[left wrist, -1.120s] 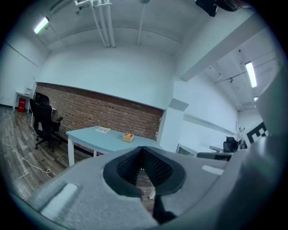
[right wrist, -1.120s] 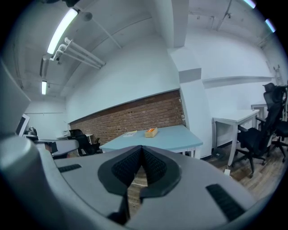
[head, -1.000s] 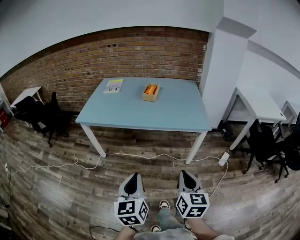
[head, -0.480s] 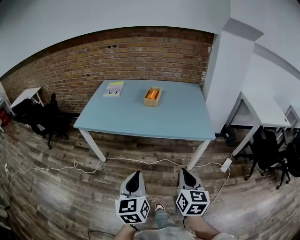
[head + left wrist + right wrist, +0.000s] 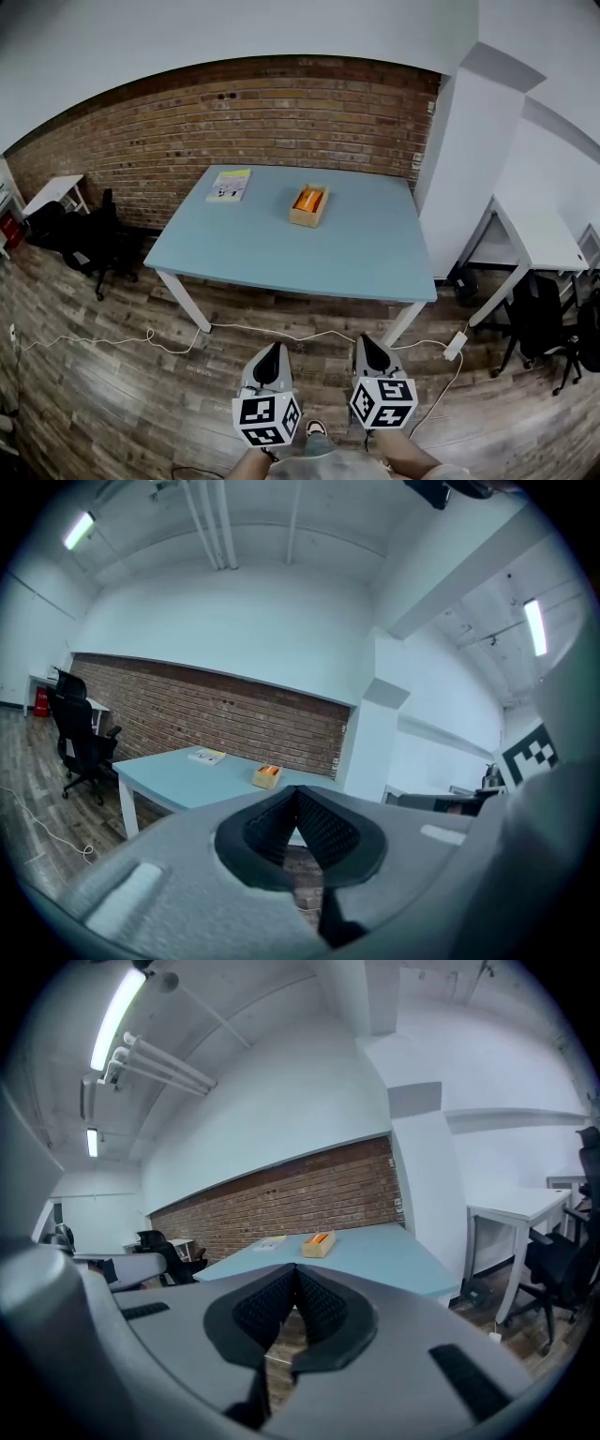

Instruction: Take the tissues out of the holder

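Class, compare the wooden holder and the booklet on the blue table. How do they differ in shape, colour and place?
The holder is a raised tan box with orange inside; the booklet is flat, white and yellow. The holder sits around the middle of the blue table; the booklet lies by its far left corner. Both rest on it.

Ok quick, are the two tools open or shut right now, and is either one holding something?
Left tool: closed, holding nothing.
Right tool: closed, holding nothing.
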The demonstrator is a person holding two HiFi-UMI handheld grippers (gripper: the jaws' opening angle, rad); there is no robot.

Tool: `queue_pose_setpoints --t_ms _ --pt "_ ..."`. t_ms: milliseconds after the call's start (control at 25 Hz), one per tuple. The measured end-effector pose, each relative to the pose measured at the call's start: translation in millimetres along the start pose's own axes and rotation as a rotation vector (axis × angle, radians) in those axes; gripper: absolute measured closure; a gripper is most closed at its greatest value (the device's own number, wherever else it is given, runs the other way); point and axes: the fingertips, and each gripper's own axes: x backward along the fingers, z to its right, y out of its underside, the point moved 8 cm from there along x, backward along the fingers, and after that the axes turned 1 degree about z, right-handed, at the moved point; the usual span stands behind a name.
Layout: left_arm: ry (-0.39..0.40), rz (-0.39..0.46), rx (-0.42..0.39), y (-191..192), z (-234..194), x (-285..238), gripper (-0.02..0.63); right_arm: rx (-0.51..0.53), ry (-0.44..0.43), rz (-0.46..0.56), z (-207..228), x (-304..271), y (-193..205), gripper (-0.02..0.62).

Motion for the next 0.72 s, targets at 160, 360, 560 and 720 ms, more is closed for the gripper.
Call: queue_pose_setpoints --t_ms 160,360,560,720 --pt "-0.013 0.0 0.007 -4 -2 -29 0.601 0.009 -0.012 -0.008 10 -27 -9 0.591" --pt "-0.02 0.0 0.015 -8 -3 -62 0.601 0.017 -0.019 -0.012 24 -58 -18 0.591" --pt "-0.017 -0.011 0.023 -5 -5 -93 0.601 0.015 -0.02 -0.03 37 -86 -21 0.591" --pt "-0.016 -0.021 0.026 -5 -7 -117 0.601 0.008 -0.029 -0.031 45 -107 -25 0.591"
